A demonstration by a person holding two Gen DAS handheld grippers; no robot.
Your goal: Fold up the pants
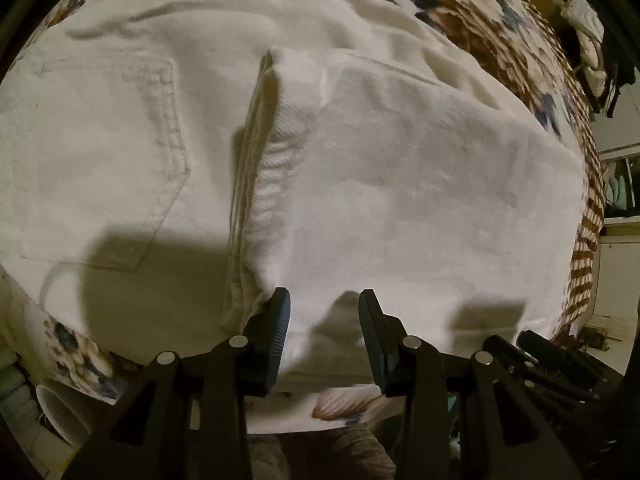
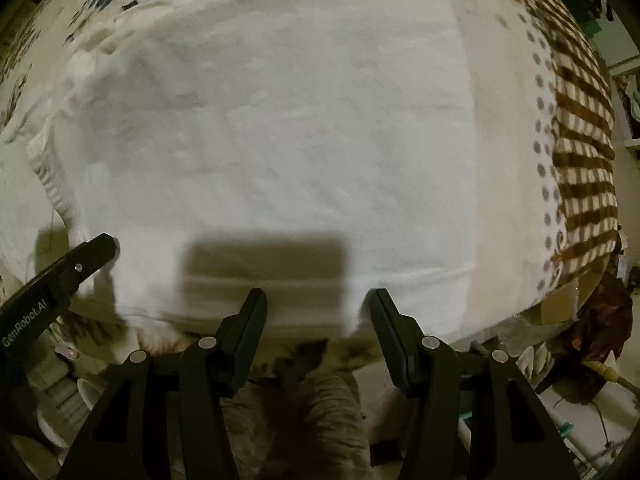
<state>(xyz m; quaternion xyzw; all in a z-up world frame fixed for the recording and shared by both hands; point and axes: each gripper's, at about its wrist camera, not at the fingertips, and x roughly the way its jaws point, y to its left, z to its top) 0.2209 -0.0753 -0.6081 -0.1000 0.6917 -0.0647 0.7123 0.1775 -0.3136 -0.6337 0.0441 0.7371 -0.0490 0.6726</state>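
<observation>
Two views: from the left wrist our left gripper gapes empty over white pants folded on a floral bedspread, shelves at 3 o'clock; from the right wrist our right gripper hangs open, unloaded, at the pants' near edge, checked blanket at 3 o'clock.

A bed carries everything here, covered by a blanket with brown-and-cream checks at the right of the frame and dark blue and brown flowers toward the upper left. White pants lie directly on it, folded over themselves, a back pocket showing at left.
</observation>
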